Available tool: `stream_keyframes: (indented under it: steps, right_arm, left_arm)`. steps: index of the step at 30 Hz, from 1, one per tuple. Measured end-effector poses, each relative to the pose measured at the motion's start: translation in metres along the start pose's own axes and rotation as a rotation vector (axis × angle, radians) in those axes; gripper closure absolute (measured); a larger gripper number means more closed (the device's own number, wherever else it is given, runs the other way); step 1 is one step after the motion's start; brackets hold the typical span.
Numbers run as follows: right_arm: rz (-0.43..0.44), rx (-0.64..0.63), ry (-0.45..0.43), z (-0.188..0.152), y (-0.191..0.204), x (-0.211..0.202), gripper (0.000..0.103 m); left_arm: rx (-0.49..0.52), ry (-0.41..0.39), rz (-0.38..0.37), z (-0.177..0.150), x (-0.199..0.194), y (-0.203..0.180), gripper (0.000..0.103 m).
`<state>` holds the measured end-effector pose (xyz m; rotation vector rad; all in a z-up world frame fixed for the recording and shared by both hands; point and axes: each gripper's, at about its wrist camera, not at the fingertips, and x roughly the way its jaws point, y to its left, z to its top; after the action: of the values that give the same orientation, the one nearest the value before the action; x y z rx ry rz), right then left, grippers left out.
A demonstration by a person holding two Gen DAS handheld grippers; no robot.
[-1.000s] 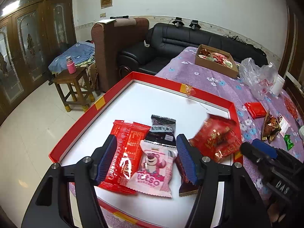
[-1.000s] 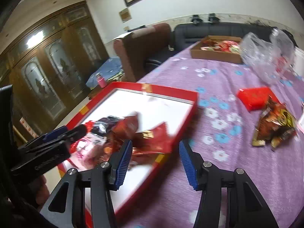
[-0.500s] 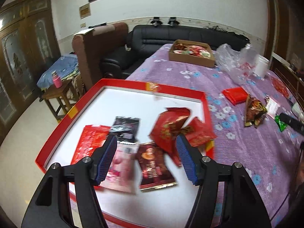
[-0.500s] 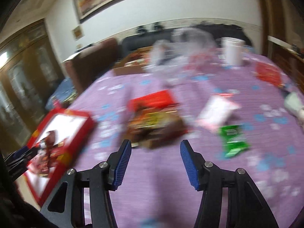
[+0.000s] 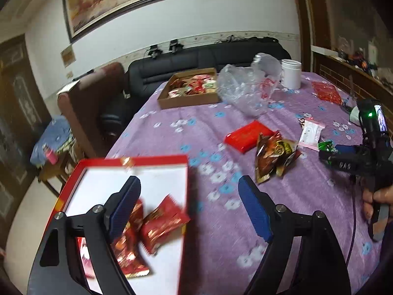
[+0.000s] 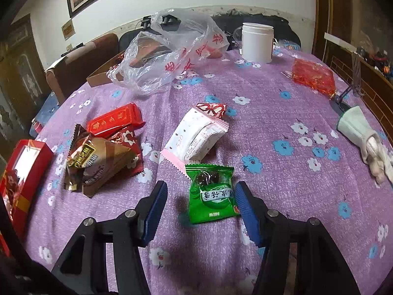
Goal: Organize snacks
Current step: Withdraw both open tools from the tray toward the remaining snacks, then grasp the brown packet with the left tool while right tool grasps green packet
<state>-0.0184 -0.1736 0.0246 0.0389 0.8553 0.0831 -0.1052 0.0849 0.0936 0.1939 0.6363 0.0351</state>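
Note:
A red-rimmed white tray [image 5: 157, 169] at the table's left edge holds red snack packets [image 5: 163, 223]. My left gripper [image 5: 189, 204] is open and empty above the tray's right rim. My right gripper [image 6: 200, 209] is open, its jaws on either side of a green candy packet [image 6: 212, 194] lying on the purple cloth. Beyond it lie a white-pink packet [image 6: 196, 135], a brown-gold packet [image 6: 98, 162] and a red packet [image 6: 115, 119]. The tray shows at the right wrist view's left edge [image 6: 17, 196].
A clear plastic bag [image 6: 172, 49], a white jar [image 6: 256, 41], a cardboard box of snacks [image 5: 191, 91] and a red mesh packet [image 6: 313, 75] sit at the back. A cloth bundle [image 6: 363, 137] lies at right. The right gripper shows in the left wrist view [image 5: 343, 157].
My left gripper swung right from over the tray's packets toward its right rim. My right gripper moved from the tray across the table to the green packet.

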Motion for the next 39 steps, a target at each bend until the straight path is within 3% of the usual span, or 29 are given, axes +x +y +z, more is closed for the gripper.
stream_keyframes:
  steps: [2, 5, 6, 9, 23, 35, 39]
  right_arm:
    - [0.007, -0.008, 0.019, -0.001, -0.001, 0.007, 0.044]
    - [0.067, 0.008, 0.014, -0.001, -0.005, 0.005, 0.052]
    - [0.07, 0.014, 0.011, 0.0, -0.007, 0.006, 0.058]
    - [0.073, 0.037, 0.008, 0.0, -0.012, 0.006, 0.064]
    - [0.055, 0.025, 0.014, -0.002, -0.012, 0.005, 0.065]
    - [0.052, 0.019, 0.016, -0.002, -0.011, 0.005, 0.064]
    - [0.049, 0.014, 0.016, -0.002, -0.01, 0.005, 0.063]
  left_arm:
    - [0.023, 0.007, -0.012, 0.006, 0.008, -0.012, 0.021]
    - [0.042, 0.031, -0.023, 0.011, 0.023, -0.027, 0.021]
    - [0.046, 0.041, -0.032, 0.013, 0.029, -0.031, 0.021]
    - [0.052, 0.057, -0.054, 0.018, 0.041, -0.045, 0.021]
    - [0.091, 0.093, -0.078, 0.031, 0.08, -0.09, 0.021]
    - [0.07, 0.112, -0.18, 0.034, 0.089, -0.106, 0.021]
    - [0.057, 0.113, -0.247, 0.036, 0.082, -0.108, 0.021]
